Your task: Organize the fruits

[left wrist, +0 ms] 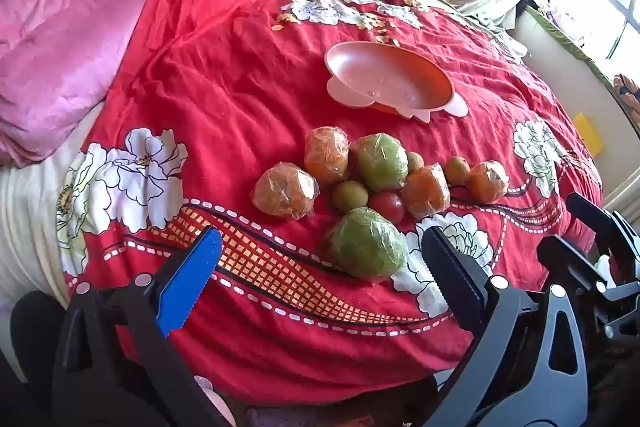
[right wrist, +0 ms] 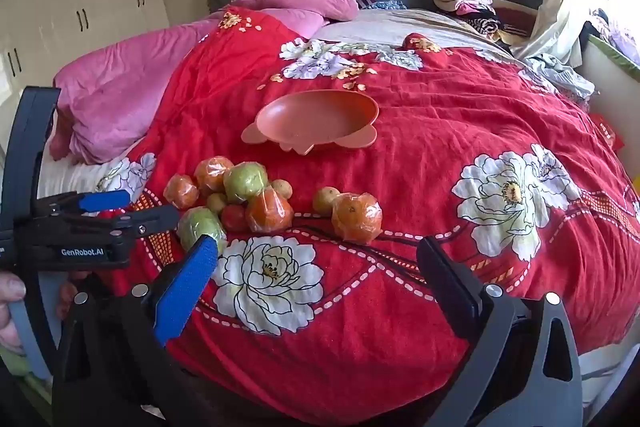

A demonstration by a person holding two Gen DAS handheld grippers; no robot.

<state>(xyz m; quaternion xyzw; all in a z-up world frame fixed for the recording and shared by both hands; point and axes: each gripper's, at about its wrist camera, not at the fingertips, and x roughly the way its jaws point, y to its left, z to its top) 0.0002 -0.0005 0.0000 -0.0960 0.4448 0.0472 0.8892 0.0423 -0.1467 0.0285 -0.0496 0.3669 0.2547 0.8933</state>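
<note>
Both claws, left gripper [left wrist: 320,267] and right gripper [right wrist: 318,277], spread wide and empty, glossy film-wrapped oranges and green fruit [left wrist: 365,243] clustered mid-bed on rumpled red floral quilt [left wrist: 224,75], smooth pink scalloped plastic bowl [left wrist: 390,77] beyond, empty, small brown fruits part-hidden.

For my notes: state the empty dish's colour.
Salmon pink dish, clearest in the right wrist view.

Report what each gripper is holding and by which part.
Nothing is held. The left gripper and right gripper both stand open above the bedspread, short of the fruit pile.
</note>
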